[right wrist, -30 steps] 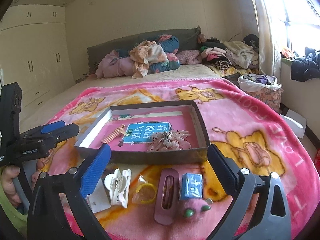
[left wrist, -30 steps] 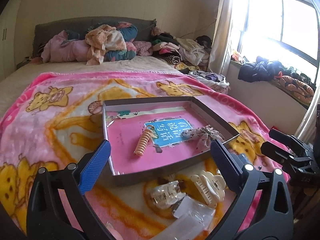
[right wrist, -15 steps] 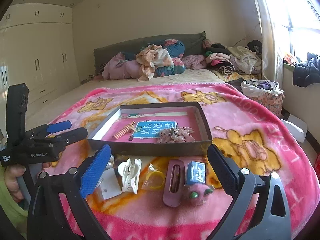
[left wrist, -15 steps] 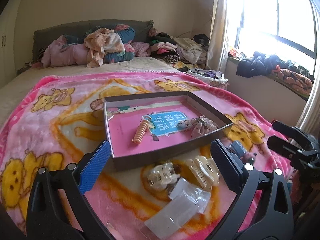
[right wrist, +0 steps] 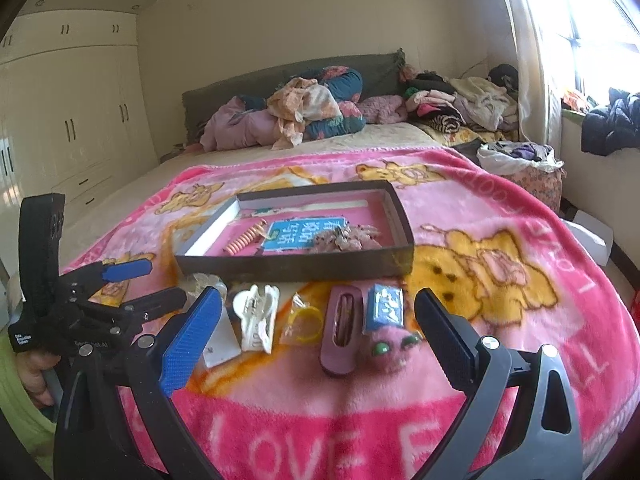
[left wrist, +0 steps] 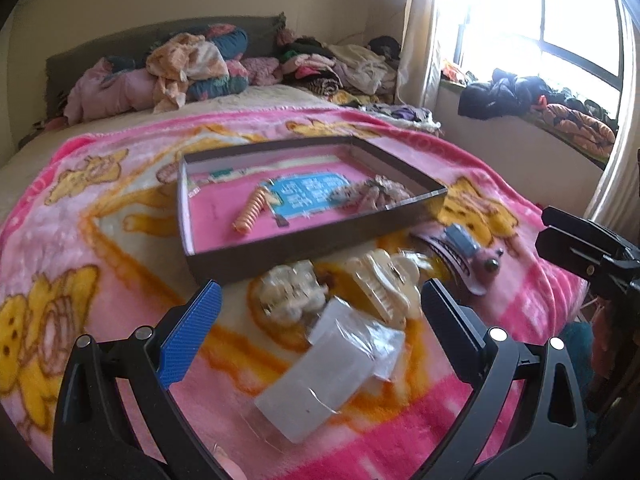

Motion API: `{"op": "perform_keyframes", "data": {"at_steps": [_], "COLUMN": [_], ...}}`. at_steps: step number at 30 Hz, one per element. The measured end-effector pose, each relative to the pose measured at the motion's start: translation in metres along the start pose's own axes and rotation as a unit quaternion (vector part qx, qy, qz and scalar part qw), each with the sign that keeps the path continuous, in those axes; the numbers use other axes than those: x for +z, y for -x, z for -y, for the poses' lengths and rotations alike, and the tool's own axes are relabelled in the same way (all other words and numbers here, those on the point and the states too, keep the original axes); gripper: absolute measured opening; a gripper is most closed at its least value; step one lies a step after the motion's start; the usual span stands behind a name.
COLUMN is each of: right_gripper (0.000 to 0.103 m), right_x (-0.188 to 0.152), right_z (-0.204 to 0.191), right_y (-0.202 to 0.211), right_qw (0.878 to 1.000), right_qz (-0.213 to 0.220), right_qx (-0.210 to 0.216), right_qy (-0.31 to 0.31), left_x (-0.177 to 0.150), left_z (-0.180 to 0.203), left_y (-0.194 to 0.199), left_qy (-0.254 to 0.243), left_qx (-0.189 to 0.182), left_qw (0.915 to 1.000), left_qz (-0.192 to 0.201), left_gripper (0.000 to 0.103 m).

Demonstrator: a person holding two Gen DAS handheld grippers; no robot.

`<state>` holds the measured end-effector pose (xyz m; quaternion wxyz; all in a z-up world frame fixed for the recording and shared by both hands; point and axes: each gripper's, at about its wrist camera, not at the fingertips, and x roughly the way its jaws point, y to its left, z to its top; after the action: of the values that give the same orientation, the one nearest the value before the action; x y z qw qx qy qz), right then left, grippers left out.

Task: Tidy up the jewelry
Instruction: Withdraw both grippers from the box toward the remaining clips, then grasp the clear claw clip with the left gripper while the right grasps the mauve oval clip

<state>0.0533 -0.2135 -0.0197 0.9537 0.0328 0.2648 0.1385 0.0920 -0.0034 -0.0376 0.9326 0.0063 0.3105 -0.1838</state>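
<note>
1. Our left gripper (right wrist: 160, 284) hangs at nine o'clock, jaws apart and gripping nothing.
2. The white claw clip (right wrist: 258, 314), yellow bangle (right wrist: 306, 320), mauve barrette (right wrist: 343, 328) and blue box (right wrist: 385, 306) lie in a row on the pink blanket (right wrist: 500, 208), just near of the tray (right wrist: 296, 266).
3. Our right gripper (right wrist: 318, 336) hovers at six o'clock, fingers spread wide, empty.
</note>
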Motion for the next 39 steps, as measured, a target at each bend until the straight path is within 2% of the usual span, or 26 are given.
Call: {"op": "perform_keyframes", "data": {"at_steps": [10,16,18,24,27,39], "right_gripper": [0.094,0.076,0.065,0.052,0.047,0.039], "right_x": [-0.017,-0.023,-0.024,-0.028,-0.030,-0.025], "right_z": [0.010,0.008,0.006,0.006,0.008,0.018], "right_y": [-0.002,-0.018,-0.025,-0.050,-0.060,-0.086], "right_qw": [0.999,0.997,0.996,0.992,0.990,0.986], "right_qz": [-0.031,-0.068,-0.084,-0.127,-0.142,-0.161], "right_qx": [-0.007,0.004,0.006,0.001,0.000,-0.001], "right_qy": [-0.018,-0.020,-0.015,-0.015,-0.019,-0.037], "left_x": [-0.008,-0.005,-0.004,-0.001,0.000,0.002], "left_z": [0.006,-0.002,-0.006,-0.020,-0.022,-0.031], "left_y": [-0.015,-0.026,-0.030,-0.041,-0.047,-0.064], "left_qy": [-0.007,0.005,0.016,0.046,0.055,0.078], "left_qx": [0.001,0.007,0.008,0.008,0.000,0.000], "left_qw": [0.9998,0.9996,0.9993,0.9980,0.9973,0.9949], "left_qz": [-0.018,-0.028,-0.032,-0.043,-0.049,-0.064], "left_gripper": [0.091,0.091,0.091,0.091,0.091,0.071]}}
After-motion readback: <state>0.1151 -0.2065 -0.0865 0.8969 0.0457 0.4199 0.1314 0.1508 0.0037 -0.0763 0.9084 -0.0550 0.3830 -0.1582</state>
